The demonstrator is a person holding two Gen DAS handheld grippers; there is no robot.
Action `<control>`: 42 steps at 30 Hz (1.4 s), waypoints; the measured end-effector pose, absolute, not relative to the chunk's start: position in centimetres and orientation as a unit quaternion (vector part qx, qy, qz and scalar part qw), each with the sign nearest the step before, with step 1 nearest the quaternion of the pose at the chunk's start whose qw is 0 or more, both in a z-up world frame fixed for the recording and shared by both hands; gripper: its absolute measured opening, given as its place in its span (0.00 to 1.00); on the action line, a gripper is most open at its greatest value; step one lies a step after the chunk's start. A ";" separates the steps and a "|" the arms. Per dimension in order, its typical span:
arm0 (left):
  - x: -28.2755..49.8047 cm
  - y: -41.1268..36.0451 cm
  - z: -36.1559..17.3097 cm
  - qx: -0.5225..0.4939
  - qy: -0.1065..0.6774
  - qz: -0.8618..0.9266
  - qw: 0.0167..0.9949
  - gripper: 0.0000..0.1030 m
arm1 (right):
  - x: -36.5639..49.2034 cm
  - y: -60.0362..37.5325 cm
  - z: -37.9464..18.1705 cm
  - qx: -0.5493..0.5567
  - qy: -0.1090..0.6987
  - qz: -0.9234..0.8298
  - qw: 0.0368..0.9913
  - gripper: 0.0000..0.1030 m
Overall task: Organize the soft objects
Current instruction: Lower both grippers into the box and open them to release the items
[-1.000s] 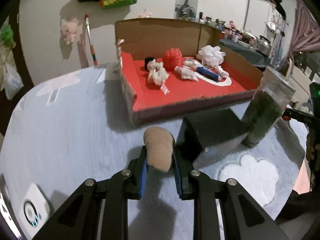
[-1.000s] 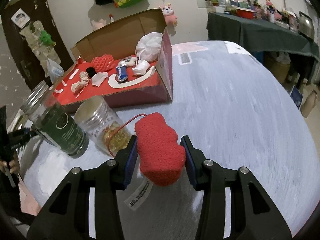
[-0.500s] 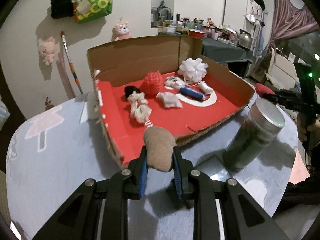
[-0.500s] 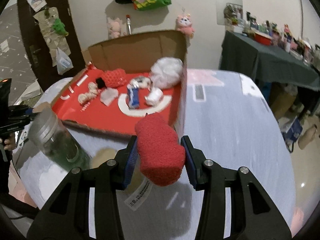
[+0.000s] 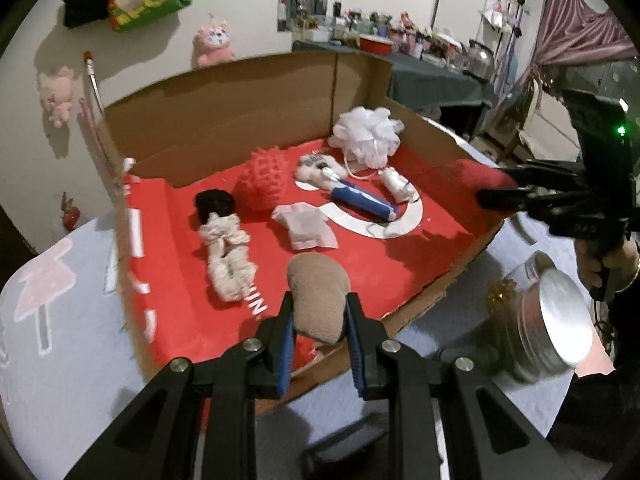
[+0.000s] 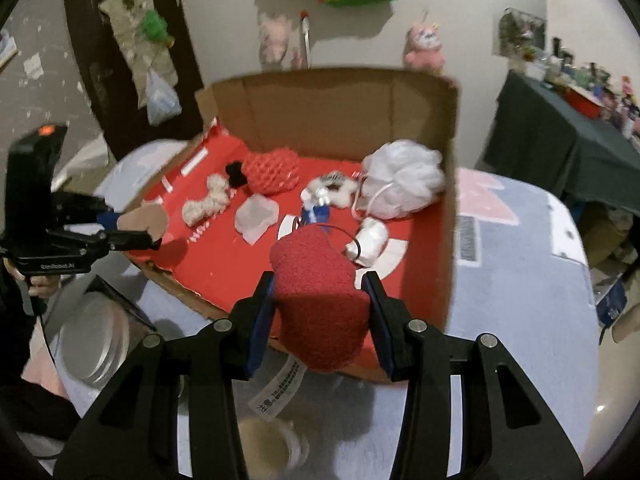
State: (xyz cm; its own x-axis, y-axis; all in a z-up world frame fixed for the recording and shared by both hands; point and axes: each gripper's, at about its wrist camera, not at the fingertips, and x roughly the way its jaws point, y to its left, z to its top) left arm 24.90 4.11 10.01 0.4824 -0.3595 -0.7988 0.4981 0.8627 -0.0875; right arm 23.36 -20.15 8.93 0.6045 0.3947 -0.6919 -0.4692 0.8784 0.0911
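Your left gripper clamps the tan plush over the red box's near edge; your right gripper squeezes the red plush above its near-right corner.

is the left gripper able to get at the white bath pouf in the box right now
Probably not: the left gripper is shut on the tan plush, so its jaws are full. The white bath pouf lies uncovered at the box's far side.

We see a pale blue desk with pink and white prints; on it sit an open cardboard box and a silver-lidded jar.
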 end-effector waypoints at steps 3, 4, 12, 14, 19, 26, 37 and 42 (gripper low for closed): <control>26.2 2.9 9.2 0.088 0.466 -0.251 0.844 0.24 | 24.9 -18.7 7.8 -0.075 0.397 0.246 0.881 0.40; 26.6 2.5 8.8 0.094 0.474 -0.251 0.839 0.24 | 25.2 -18.4 7.5 -0.081 0.404 0.248 0.877 0.40; 28.9 0.9 6.9 0.130 0.509 -0.239 0.817 0.24 | 27.8 -16.7 5.9 -0.127 0.446 0.248 0.851 0.40; 29.3 0.7 6.6 0.135 0.513 -0.236 0.814 0.24 | 28.1 -16.4 5.5 -0.137 0.455 0.250 0.844 0.40; 30.1 0.3 5.7 0.144 0.525 -0.227 0.808 0.26 | 28.4 -15.8 4.6 -0.171 0.469 0.240 0.833 0.40; 30.7 -0.1 5.2 0.149 0.530 -0.223 0.804 0.32 | 29.0 -16.0 3.5 -0.201 0.483 0.217 0.824 0.41; 31.4 -0.3 4.8 0.148 0.540 -0.218 0.800 0.42 | 28.7 -16.0 3.1 -0.214 0.482 0.213 0.823 0.42; 31.3 0.1 5.1 0.149 0.537 -0.208 0.804 0.54 | 28.4 -15.7 3.1 -0.218 0.480 0.209 0.824 0.52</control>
